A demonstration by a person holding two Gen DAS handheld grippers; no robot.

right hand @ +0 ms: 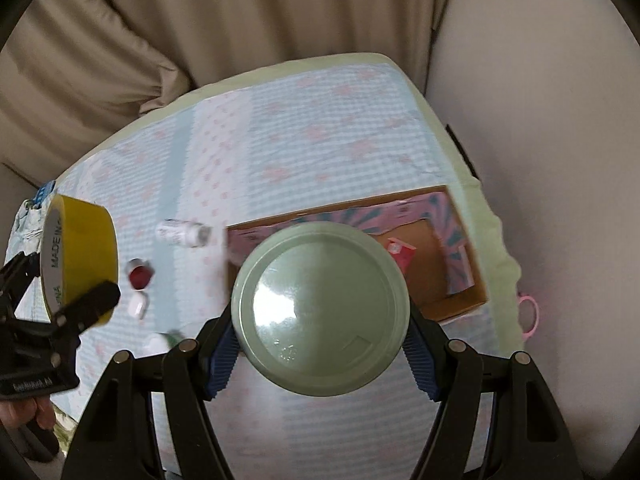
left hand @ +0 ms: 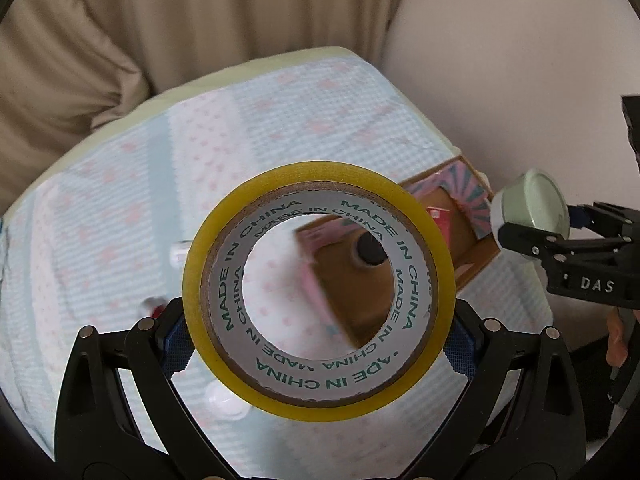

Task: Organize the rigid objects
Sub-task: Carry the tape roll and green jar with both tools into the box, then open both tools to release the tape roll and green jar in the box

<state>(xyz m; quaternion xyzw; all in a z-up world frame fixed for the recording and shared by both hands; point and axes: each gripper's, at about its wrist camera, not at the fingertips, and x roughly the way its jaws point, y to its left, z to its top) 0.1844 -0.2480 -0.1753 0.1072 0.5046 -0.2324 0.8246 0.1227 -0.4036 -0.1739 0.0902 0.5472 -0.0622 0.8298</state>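
Yellow tape roll [left hand: 319, 289] tool-clamped, aloft

In the left wrist view the tape roll [left hand: 318, 286] covers most of the cardboard box [left hand: 476, 248]; only a far corner and a blurred part seen through the roll's hole are visible. A dark round thing [left hand: 370, 250] inside the box is seen through that hole, too blurred to identify. The right gripper [left hand: 520, 240] is cut by the picture's right edge.

In the right wrist view the green lid [right hand: 320, 308] hides the near part of the box [right hand: 460, 300]. A red packet [right hand: 400, 250] shows only partly behind it. The small white bottle [right hand: 182, 232] is blurred, its label unreadable. A pink thing [right hand: 530, 314] beyond the table's edge is too small to tell
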